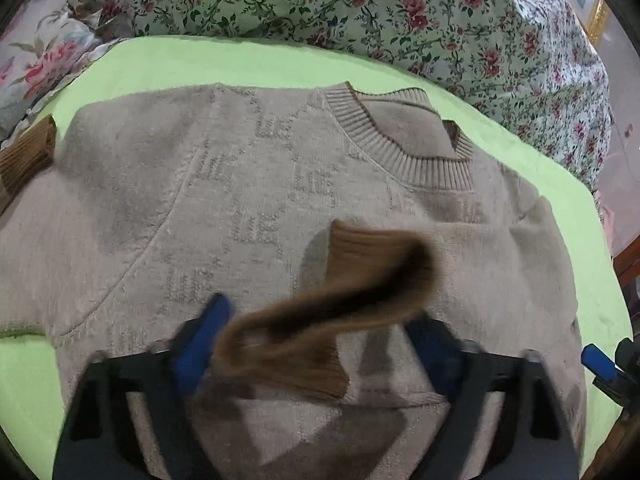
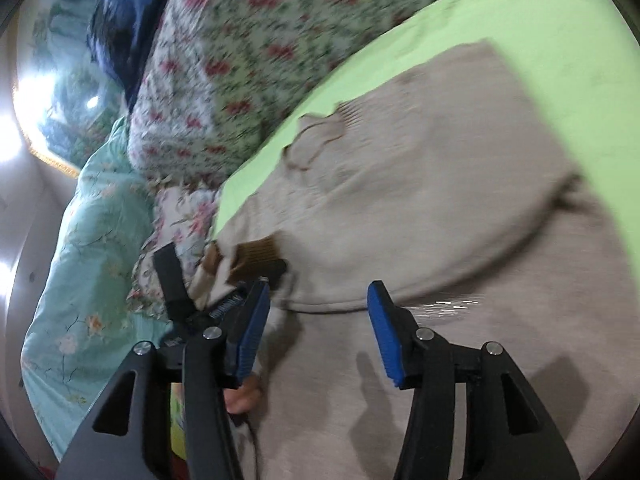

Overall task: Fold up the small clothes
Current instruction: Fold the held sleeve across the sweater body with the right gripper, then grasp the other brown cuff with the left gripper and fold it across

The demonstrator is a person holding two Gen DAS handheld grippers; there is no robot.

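Note:
A small beige knit sweater [image 1: 248, 184] lies flat on a lime-green sheet [image 1: 200, 60], its ribbed collar [image 1: 404, 160] at the upper right. My left gripper [image 1: 316, 336] is open, its blue pads wide apart, and a sleeve's brown ribbed cuff [image 1: 352, 300] lies blurred between them over the sweater body. The other brown cuff [image 1: 28, 156] lies at the left edge. My right gripper [image 2: 320, 332] is open and empty above the sweater [image 2: 460, 220]. The left gripper and the brown cuff [image 2: 256, 254] show at its left.
Floral bedding [image 1: 400, 8] is piled behind and to the right of the green sheet. In the right wrist view a turquoise quilt [image 2: 92, 240] lies at the left and a dark blue cloth [image 2: 128, 12] sits at the top. The right gripper's pad [image 1: 598, 362] shows at the left wrist view's right edge.

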